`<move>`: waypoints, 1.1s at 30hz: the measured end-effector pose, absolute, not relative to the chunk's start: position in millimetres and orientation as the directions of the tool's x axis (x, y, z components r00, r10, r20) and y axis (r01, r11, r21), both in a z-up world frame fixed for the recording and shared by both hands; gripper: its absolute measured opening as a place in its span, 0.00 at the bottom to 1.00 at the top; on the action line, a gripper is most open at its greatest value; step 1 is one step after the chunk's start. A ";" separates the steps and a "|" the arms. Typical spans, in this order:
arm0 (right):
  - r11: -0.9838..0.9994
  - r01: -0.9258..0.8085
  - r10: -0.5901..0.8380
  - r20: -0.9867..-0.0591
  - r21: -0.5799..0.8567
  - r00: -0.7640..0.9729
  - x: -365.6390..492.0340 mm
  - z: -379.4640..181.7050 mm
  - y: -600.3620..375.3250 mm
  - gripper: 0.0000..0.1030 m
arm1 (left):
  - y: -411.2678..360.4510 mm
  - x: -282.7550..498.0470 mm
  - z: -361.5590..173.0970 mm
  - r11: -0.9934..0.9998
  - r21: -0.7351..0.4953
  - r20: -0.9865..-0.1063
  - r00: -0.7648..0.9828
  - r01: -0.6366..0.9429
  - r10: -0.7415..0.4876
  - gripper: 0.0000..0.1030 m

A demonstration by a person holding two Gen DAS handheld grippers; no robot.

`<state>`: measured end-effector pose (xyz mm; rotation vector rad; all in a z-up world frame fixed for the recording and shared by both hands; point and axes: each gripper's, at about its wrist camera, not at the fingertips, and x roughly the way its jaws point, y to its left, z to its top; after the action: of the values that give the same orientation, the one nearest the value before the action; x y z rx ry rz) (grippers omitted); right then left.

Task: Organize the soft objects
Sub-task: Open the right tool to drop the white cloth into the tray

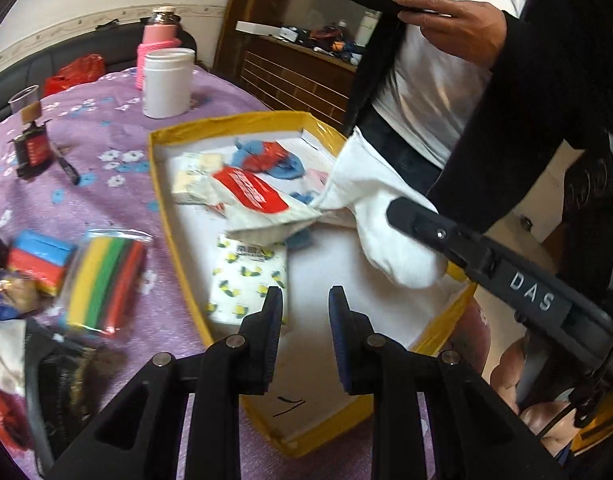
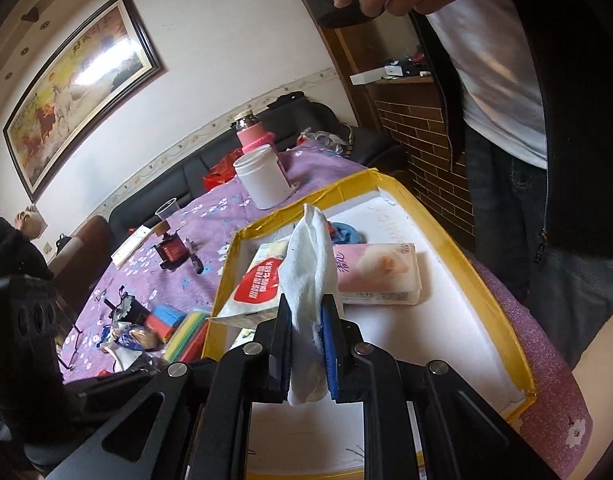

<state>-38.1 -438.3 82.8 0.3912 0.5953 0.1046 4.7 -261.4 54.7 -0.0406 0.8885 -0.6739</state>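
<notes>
Progress looks to be past the midpoint, judging by how much already lies in the yellow-rimmed box (image 1: 162, 184) on the purple flowered worktop (image 1: 106, 136). Inside it are a red-labelled wipes pack (image 1: 250, 192), a lemon-print tissue pack (image 1: 246, 280), a blue and red cloth bundle (image 1: 270, 158) near the far wall, and, in the right wrist view, a pink tissue pack (image 2: 380, 276) lying flat beside the wipes. The right claw (image 2: 306, 320) is clamped on a white cloth (image 2: 308, 264), which stands up between its pads and hangs over the near part of the box; in the left wrist view the same cloth droops across the box's right rim. That piece seems to be the one in hand, carried but not yet laid down. The left claw (image 1: 304, 312) is closed with nothing between its pads, hovering above the lemon-print pack. Left to do, as far as can be told: the striped sponge pack (image 1: 106, 284) and the blue and red sponge stack (image 1: 40, 256) sit on the worktop just outside the box's left wall. A white jar (image 1: 168, 82), a pink flask (image 1: 158, 40) and small hard items farther off probably do not belong to the sorting. A bystander's hand (image 1: 454, 20) shows at the top, well away from the box.
</notes>
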 end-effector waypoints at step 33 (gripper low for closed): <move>0.951 0.070 0.121 -0.571 0.300 0.812 -52.7 79.2 -432.6 0.46 | -248.6 12.9 43.7 0.795 -0.352 -0.711 0.412 0.493 -0.570 0.45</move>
<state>-52.7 -432.6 79.2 0.3176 0.6256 0.0279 12.9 -248.6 43.7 -0.0928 0.9308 -0.6698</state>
